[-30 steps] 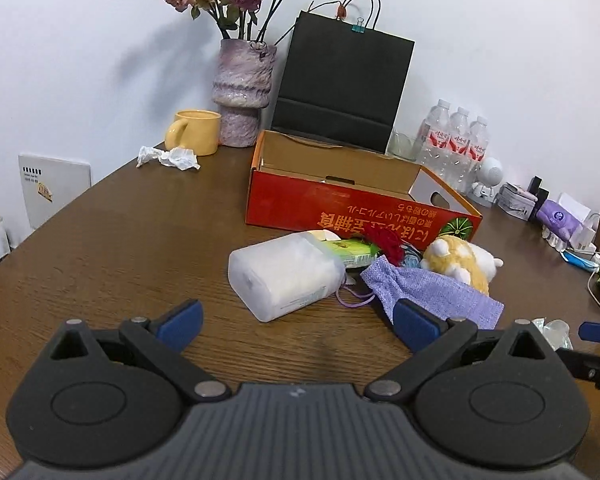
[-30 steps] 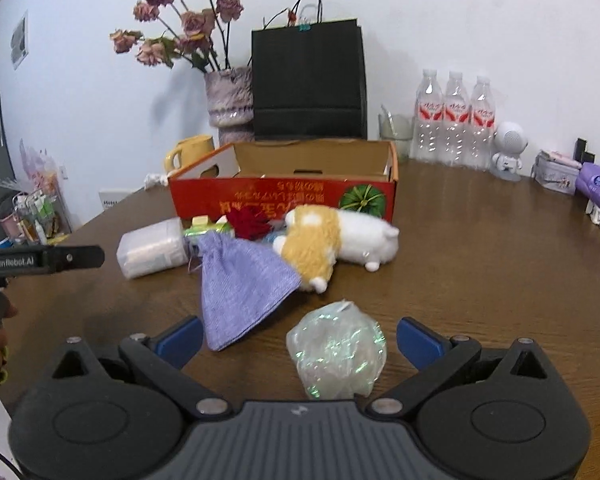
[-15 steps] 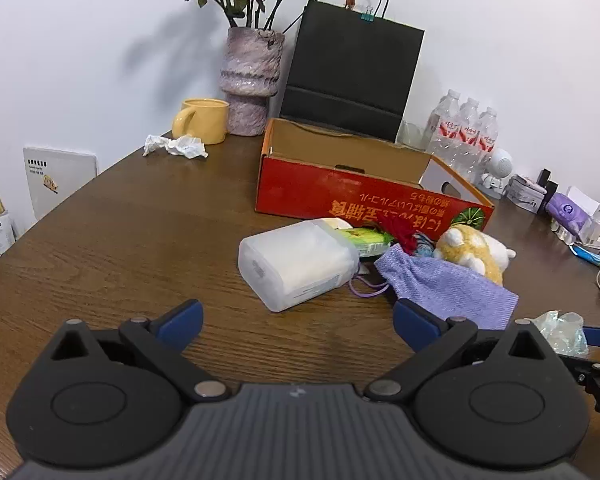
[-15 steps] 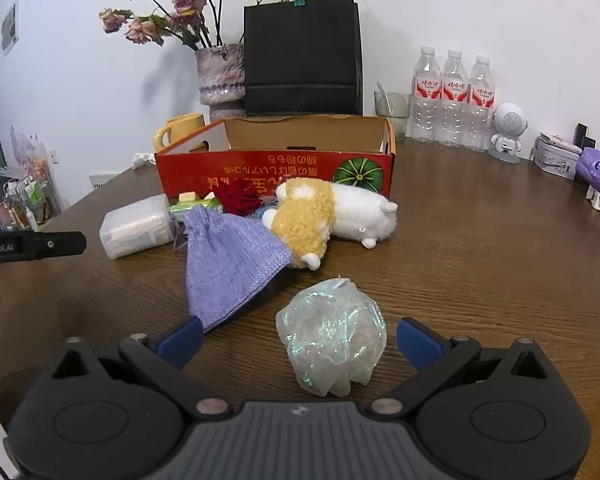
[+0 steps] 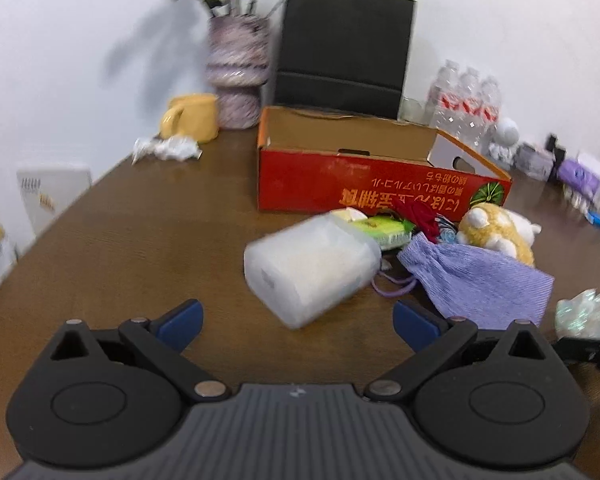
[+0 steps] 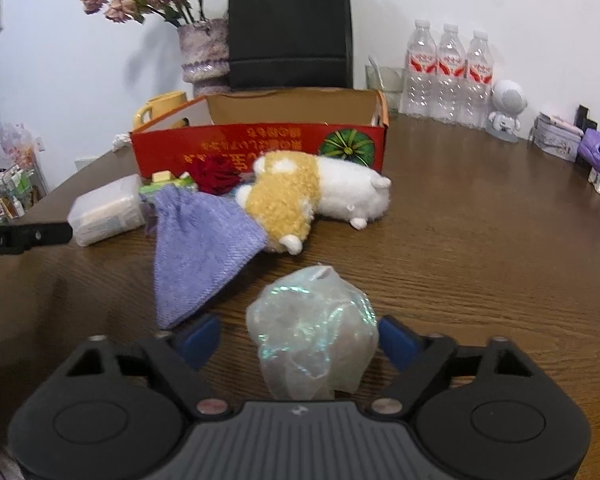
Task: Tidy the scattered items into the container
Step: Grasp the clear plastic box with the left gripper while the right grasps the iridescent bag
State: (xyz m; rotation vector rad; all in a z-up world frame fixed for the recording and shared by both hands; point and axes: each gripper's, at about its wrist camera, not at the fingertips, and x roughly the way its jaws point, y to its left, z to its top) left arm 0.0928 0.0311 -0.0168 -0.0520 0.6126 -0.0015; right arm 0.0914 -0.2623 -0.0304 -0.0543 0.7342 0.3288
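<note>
The right tongs (image 6: 298,340) have drawn nearer to the crumpled iridescent film wad (image 6: 312,332) than a second ago, and their jaws have just been closing in; the wad now sits between the blue pads (image 6: 396,342), the right pad at its edge, the left pad apart from it, so it is not yet gripped. The left tongs (image 5: 296,322) have come closer to the translucent plastic box (image 5: 312,268) and stand released, wide apart, with the box just ahead of the pads and bare worktop (image 5: 140,248) between them. The red cardboard box (image 5: 380,192) stands open behind the pile, empty as far as either view shows. Only the right view shows the whole plush toy (image 6: 312,200), lying on its side against the lilac drawstring pouch (image 6: 200,248), and the three water bottles (image 6: 448,76) sharply. The left view is blurred; it alone shows the crumpled tissue (image 5: 168,148) beside the yellow mug (image 5: 192,122).
</note>
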